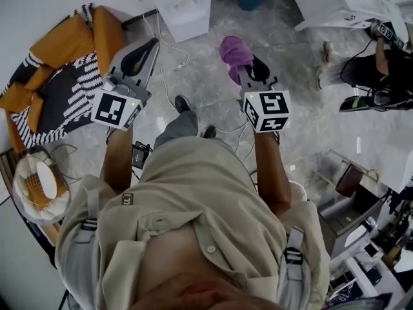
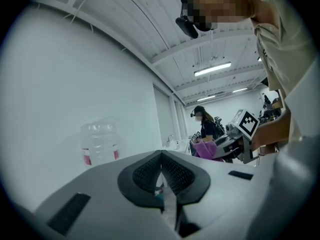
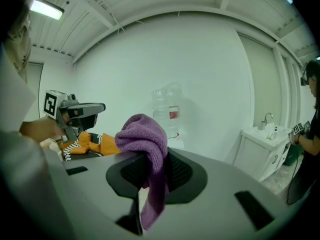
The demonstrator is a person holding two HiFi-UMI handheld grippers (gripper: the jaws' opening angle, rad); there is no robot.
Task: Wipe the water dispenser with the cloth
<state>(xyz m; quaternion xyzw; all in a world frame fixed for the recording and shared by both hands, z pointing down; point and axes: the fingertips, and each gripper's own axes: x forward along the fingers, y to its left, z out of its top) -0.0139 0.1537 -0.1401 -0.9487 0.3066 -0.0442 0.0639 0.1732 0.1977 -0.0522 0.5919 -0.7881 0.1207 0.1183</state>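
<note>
Out ahead of us, against the white wall, stands the water dispenser [image 1: 181, 8], well apart from both tongs, so we judge the wiping not yet begun and the approach to be the step in hand. Our right tongs [image 3: 150, 174] are clamped on the purple cloth [image 3: 145, 139], which bunches above the tips and hangs down between them. Our left tongs [image 2: 161, 169] are pressed together with nothing between them. The next move, as we see it, calls for stepping closer and laying the bunched cloth against the dispenser's white casing, below its clear bottle [image 3: 168, 109], with enough cloth forward of the tips that fabric, not plastic, meets the surface. We stand on a grey marbled floor [image 1: 213, 76] crossed by cables [image 1: 169, 63]; orange and striped cushions [image 1: 71, 44] lie to our left, and a white sink cabinet [image 3: 262, 151] stands to our right, near another person [image 1: 374, 70]
</note>
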